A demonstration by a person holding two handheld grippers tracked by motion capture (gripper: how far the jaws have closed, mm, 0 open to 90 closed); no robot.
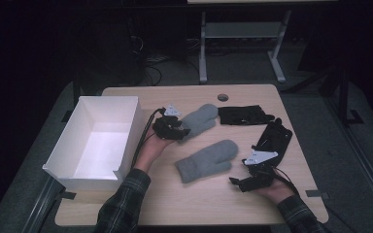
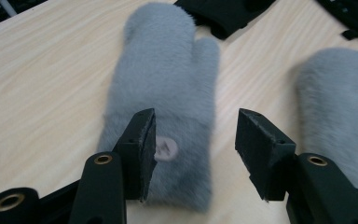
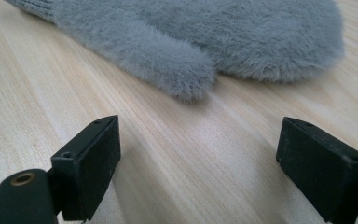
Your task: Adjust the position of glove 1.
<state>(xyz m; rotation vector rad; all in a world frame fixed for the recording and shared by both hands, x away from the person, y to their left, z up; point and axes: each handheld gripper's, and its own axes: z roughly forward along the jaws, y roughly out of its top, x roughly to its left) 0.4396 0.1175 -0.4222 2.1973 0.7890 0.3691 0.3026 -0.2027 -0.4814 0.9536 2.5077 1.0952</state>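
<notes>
Two fluffy grey mittens lie on the wooden table (image 1: pixel 184 204). The far mitten (image 1: pixel 200 119) (image 2: pixel 163 70) points away from me, and my left gripper (image 1: pixel 177 130) (image 2: pixel 198 123) hovers at its cuff end. The jaws stand partly apart: the left one sits over the cuff beside a small pale tag (image 2: pixel 166 149), the right one over bare wood. Neither pad presses the fabric. The near mitten (image 1: pixel 209 159) (image 3: pixel 214 32) lies slantwise mid-table, thumb (image 3: pixel 168 60) toward my right gripper (image 1: pixel 238 183) (image 3: pixel 200 135). That gripper is open over bare wood, just short of the mitten.
A white open box (image 1: pixel 108 99) stands at the table's left side. One black glove (image 1: pixel 245 115) (image 2: pixel 228 14) lies at the back, another (image 1: pixel 274 138) at the right, just beyond my right gripper. The near mitten (image 2: pixel 340 102) lies to the right of my left gripper.
</notes>
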